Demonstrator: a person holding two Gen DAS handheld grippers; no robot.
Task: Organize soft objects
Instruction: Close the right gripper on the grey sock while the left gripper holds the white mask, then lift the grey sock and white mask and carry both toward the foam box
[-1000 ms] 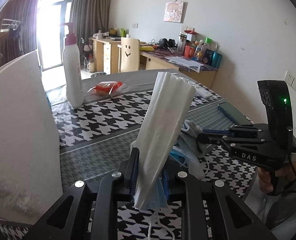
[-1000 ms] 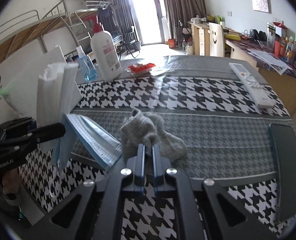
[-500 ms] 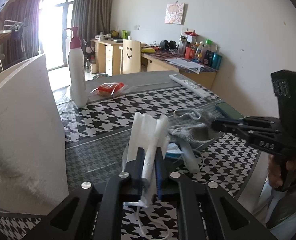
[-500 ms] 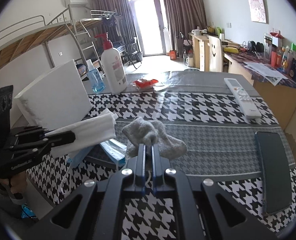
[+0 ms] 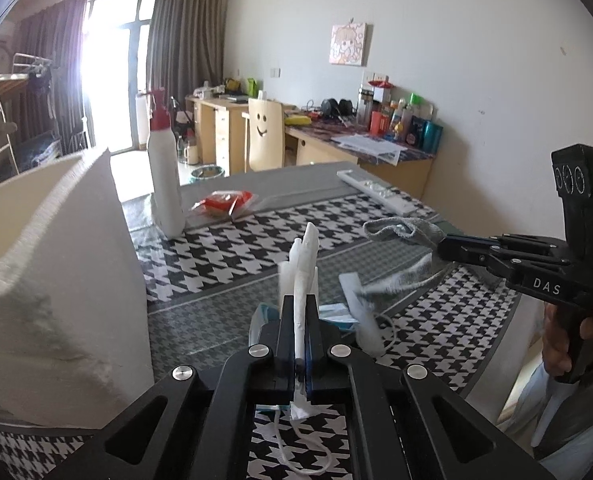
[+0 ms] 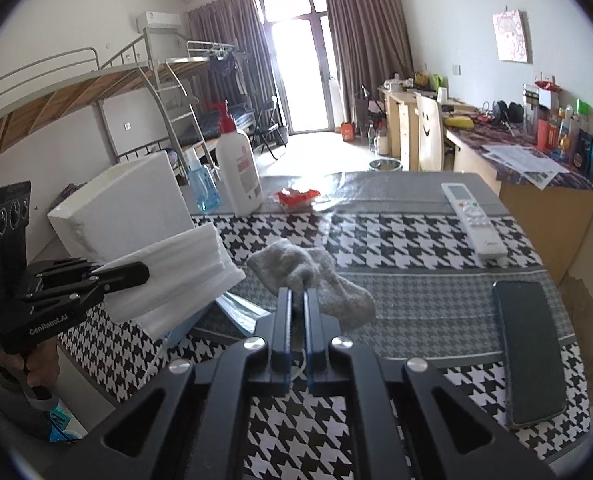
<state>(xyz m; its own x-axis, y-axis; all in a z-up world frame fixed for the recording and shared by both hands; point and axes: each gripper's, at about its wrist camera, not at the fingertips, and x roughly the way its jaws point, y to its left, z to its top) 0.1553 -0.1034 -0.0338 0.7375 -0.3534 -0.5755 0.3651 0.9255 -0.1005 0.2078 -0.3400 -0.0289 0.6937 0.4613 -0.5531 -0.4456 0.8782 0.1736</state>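
My left gripper [image 5: 298,300] has a folded stack of white face masks [image 5: 301,268] pinched edge-on between its jaws, which are still closing on it. An ear loop dangles below. In the right wrist view the same masks [image 6: 176,276] stick out of the left gripper [image 6: 136,272] above the table. My right gripper [image 6: 295,294] is shut on a crumpled grey sock [image 6: 312,272], which hangs off the table. From the left wrist view the sock [image 5: 400,228] droops from the right gripper [image 5: 442,246]. A blue mask [image 5: 336,316] lies on the houndstooth tablecloth beneath.
A white foam box [image 6: 124,208] stands at the left. Behind it are a blue sanitiser bottle [image 6: 200,184], a white pump bottle [image 6: 240,168] and a red packet [image 6: 296,196]. A remote [image 6: 472,216] and a dark phone [image 6: 532,352] lie at the right.
Both grippers have risen. The white masks tipped from upright to edge-on as the left jaws squeezed in. The grey sock came up off the table in the right gripper.
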